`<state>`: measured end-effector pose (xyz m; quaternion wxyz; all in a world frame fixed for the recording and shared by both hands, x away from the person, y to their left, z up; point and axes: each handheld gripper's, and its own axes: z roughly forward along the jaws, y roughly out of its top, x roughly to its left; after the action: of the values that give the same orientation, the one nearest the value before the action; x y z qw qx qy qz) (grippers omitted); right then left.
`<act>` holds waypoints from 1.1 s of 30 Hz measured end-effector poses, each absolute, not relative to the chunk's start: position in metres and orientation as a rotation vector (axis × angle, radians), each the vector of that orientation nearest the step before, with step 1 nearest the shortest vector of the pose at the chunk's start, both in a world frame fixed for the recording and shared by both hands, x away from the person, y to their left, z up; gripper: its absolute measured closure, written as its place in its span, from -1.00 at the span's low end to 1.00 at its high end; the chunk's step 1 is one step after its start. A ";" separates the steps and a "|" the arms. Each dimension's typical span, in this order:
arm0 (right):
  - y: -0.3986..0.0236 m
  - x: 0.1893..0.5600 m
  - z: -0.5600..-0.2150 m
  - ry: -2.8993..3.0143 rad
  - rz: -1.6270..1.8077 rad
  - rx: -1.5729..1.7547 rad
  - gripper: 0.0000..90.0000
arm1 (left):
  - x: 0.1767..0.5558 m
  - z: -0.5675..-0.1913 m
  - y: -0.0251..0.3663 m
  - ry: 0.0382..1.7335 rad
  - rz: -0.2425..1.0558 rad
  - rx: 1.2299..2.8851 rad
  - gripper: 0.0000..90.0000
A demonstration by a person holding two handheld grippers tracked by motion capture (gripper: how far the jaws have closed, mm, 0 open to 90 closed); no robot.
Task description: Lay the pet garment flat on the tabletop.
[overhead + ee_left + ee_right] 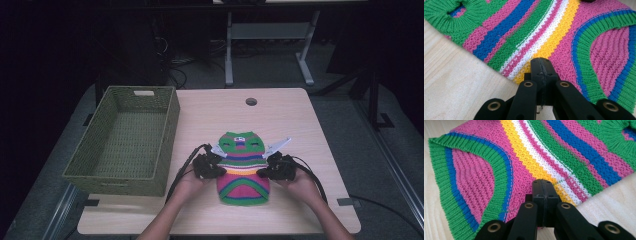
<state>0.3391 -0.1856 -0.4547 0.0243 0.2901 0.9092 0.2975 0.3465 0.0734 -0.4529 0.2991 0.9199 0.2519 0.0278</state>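
A small knitted sweater in green, pink, blue, white and yellow stripes lies flat on the wooden table, its neck toward the far side. My left gripper is at its left edge, and in the left gripper view the gripper has its jaws pressed together on the sweater hem at the yellow stripe. My right gripper mirrors it at the right edge. In the right gripper view the gripper is shut on the sweater where the yellow and pink stripes end.
A green woven basket stands empty on the table's left side, close to my left hand. A round cable hole sits near the far edge. Bare tabletop lies beyond and to the right of the sweater.
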 end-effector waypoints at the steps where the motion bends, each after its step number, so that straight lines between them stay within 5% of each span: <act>1: -0.186 0.339 -0.455 2.811 0.919 0.894 1.00 | 0.347 -0.453 0.073 0.669 0.074 2.443 1.00; 17: -0.188 0.336 -0.450 2.796 0.949 0.899 0.91 | 0.343 -0.447 0.077 0.652 0.085 2.408 1.00; 23: -0.195 0.334 -0.442 2.765 1.013 0.941 0.48 | 0.338 -0.438 0.082 0.646 0.103 2.358 0.64; 29: -0.201 0.333 -0.440 2.750 1.044 0.974 0.36 | 0.333 -0.436 0.087 0.661 0.126 2.346 0.28; 33: -0.206 0.331 -0.437 2.733 1.063 0.990 0.09 | 0.331 -0.434 0.091 0.678 0.140 2.325 -0.07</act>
<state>0.3312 -0.2056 -0.4375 0.0231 0.3197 0.8828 0.3434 0.3309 0.0911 -0.4335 0.3501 0.8977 0.2618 0.0540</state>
